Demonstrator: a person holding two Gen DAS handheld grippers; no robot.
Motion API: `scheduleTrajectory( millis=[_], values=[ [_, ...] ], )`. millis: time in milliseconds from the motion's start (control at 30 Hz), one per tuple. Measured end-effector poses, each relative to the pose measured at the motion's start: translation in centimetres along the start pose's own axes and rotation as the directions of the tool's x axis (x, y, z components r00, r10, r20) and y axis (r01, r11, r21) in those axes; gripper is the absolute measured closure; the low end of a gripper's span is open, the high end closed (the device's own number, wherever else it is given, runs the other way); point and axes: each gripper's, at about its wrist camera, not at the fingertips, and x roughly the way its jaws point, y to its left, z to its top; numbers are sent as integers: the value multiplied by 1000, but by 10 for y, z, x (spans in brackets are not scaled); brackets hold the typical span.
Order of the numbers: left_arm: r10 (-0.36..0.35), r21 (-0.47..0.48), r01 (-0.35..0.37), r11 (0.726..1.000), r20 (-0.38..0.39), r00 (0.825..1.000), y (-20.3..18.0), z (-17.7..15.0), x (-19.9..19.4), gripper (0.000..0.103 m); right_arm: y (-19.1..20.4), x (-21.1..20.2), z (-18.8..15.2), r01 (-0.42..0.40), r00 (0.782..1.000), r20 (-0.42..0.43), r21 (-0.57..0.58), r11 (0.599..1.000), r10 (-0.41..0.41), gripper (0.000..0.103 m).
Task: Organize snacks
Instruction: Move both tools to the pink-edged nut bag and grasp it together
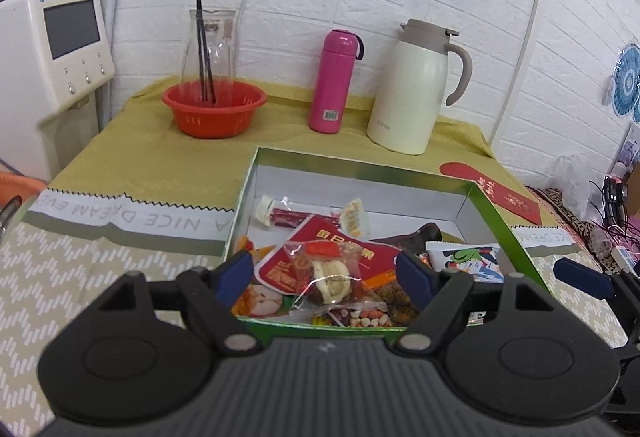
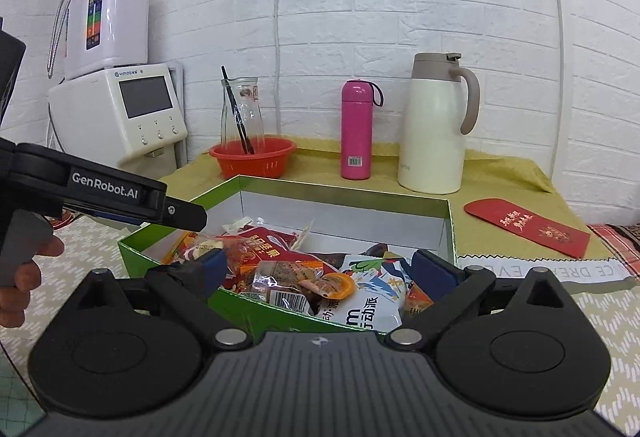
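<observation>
A green box with a white inside [image 1: 280, 167] [image 2: 450, 221] sits on the table and holds several snack packets. In the left wrist view my left gripper [image 1: 326, 277] is open above the near end of the box, over a clear packet [image 1: 332, 275] lying on a red packet [image 1: 320, 237]. In the right wrist view my right gripper [image 2: 324, 273] is open above the box's near edge, over a barcoded packet [image 2: 286, 295] and a white and blue packet [image 2: 372, 301]. Neither holds anything. The left gripper also shows at the left of the right wrist view [image 2: 180, 215].
At the back stand a red bowl [image 1: 214, 111] holding a glass carafe [image 1: 208, 49], a pink bottle [image 1: 334, 77] and a cream thermos jug [image 1: 416, 89]. A red envelope [image 1: 504, 197] lies right of the box. A white appliance [image 1: 60, 49] stands at the left.
</observation>
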Motion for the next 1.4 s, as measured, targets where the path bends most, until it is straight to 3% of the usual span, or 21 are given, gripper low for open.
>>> scheduleTrajectory(
  millis=[400,600,700,767,900,1000,1100,1167,1400],
  values=[
    [-8,33,7,999,39,999,-20,-18,-53,24,4,-67,4,-7,999,47,-3,1000,7,0],
    [-110,71,104,992,90,990,-45,-38,-87,24,-1,-109,-5,18,997,75,-23,1000,-16,0],
    [-159,116,144,983,125,979,-62,-55,-97,24,-11,-127,-19,67,996,60,-31,997,-65,0],
    [-189,138,175,975,93,978,-74,-67,-97,24,-20,-133,-30,93,995,22,-40,995,-92,0],
    [-297,91,293,952,31,954,-90,-89,-86,24,-40,-138,-56,102,993,-62,-24,994,-103,0],
    [-302,76,305,949,-52,952,-106,-101,-68,24,-49,-135,-68,95,989,-107,-26,995,-97,0],
    [-332,44,341,939,-141,933,-115,-110,-51,24,-55,-129,-78,81,986,-139,-45,996,-87,0],
    [-364,26,373,928,-162,917,-119,-115,-44,24,-58,-122,-83,64,984,-165,-65,996,-74,0],
    [-409,-40,410,911,-202,890,-130,-112,-20,24,-73,-97,-87,2,976,-215,-82,997,-20,0]
  ],
)
